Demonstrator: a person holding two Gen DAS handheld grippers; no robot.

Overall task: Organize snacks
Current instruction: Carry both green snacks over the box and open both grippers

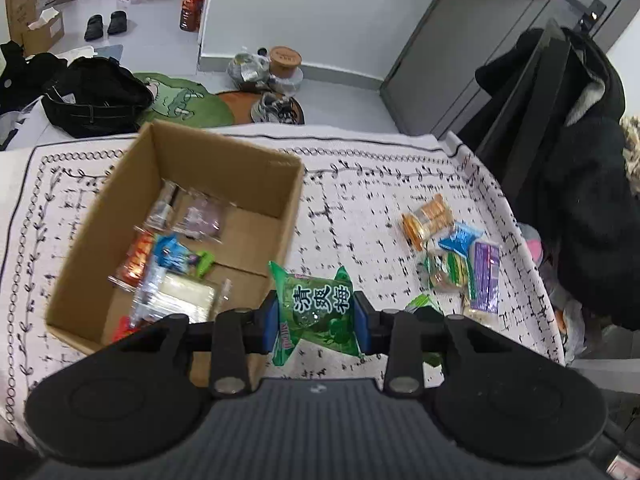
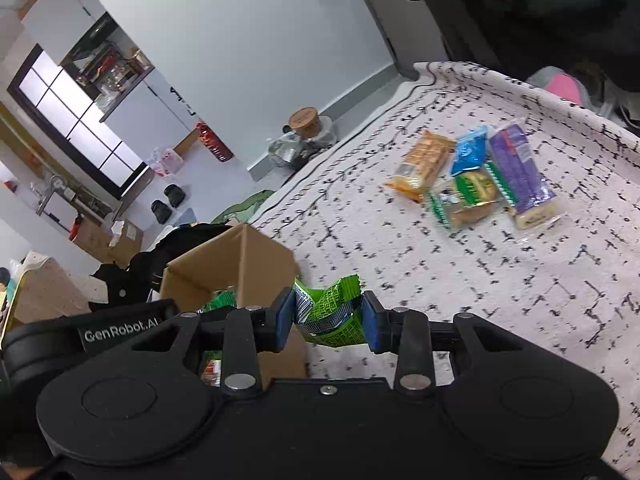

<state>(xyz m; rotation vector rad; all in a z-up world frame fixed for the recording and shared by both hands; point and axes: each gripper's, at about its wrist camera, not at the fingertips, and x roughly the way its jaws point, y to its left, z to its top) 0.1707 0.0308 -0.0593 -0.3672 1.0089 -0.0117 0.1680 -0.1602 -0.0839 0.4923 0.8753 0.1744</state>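
My left gripper is shut on a green plum-candy packet and holds it above the cloth, just right of the open cardboard box. The box holds several snack packets. My right gripper is shut on a crumpled bright green packet beside the box's near corner. Loose snacks lie on the cloth to the right: an orange cracker pack, a blue packet, a green biscuit pack and a purple bar.
A white patterned cloth covers the table. A black chair with a dark coat stands at the right edge. A black bag lies behind the box. Beyond the table's far edge the floor holds shoes, mats and jars.
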